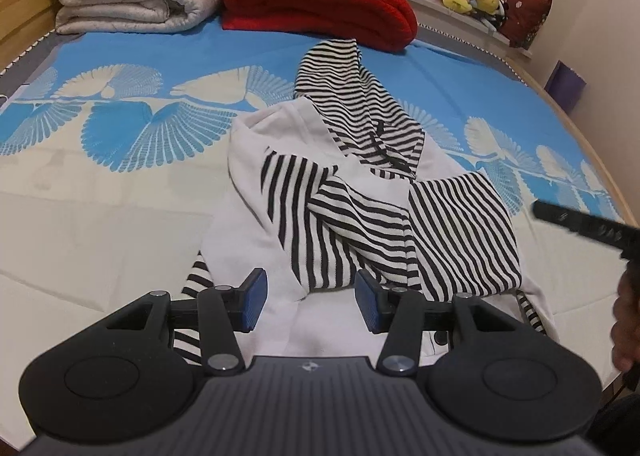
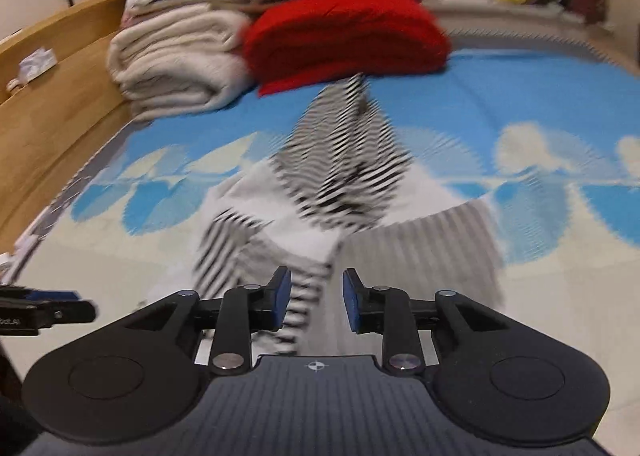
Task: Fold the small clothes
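The left gripper [image 1: 307, 298] hovers open-jawed over the striped hoodie [image 1: 360, 192]; the right gripper [image 2: 316, 298], beside it, gapes empty too.

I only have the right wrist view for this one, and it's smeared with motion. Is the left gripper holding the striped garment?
Observer: No. The left gripper is open, its fingers apart over the near hem of the striped hoodie, with nothing pinched.
Operator: Are the sleeves folded in?
Observer: Yes, the striped sleeves lie across the white body and overlap in the middle.
Operator: Where does my gripper show up in that view?
Observer: The right gripper pokes in at the right edge, beside the hoodie and not touching it.
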Demonstrator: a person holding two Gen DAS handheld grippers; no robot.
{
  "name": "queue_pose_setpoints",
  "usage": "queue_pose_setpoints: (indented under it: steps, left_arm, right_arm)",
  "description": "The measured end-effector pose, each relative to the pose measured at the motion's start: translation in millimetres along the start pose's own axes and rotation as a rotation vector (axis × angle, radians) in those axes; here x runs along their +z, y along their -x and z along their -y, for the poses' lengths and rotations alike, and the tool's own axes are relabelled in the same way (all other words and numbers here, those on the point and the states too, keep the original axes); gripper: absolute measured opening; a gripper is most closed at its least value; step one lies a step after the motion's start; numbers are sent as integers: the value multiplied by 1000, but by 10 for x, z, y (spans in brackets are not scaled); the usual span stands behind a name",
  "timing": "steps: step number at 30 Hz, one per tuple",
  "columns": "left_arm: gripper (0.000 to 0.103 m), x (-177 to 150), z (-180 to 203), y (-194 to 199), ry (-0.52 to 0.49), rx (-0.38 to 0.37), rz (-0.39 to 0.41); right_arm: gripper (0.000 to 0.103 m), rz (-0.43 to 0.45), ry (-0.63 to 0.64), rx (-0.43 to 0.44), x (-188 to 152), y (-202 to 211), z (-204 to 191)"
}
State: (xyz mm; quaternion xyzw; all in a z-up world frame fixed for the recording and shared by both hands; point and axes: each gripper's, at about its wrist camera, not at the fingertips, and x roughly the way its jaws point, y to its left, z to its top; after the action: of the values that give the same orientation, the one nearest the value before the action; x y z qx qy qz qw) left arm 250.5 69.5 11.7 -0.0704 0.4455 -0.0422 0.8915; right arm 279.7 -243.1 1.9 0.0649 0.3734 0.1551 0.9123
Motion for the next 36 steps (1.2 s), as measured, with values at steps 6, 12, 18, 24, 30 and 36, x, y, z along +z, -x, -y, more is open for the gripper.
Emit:
queue_pose_setpoints:
  steps: [6, 12, 18, 24, 30, 36]
  left_arm:
    - [53, -72, 272, -192, -50, 21, -34]
    - [53, -109, 523, -364, -88, 40, -45]
    - [53, -131, 651, -458, -110, 52, -47]
    - [50, -46, 526, -432, -45, 64, -14]
    - [12, 162, 319, -418, 55, -1, -11]
    - [12, 481, 258, -743, -18, -11, -63]
  right_arm:
    - [38, 50, -116, -124, -279, 43, 565]
    - [39, -21, -267, -188, -459, -62, 910]
    - [39, -10, -253, -218, -483, -46, 965]
    - [39, 35, -235, -220, -420, 22, 915]
    - [15, 89, -281, -191, -368, 122, 980]
    - [15, 58, -354, -170, -409, 129, 1113]
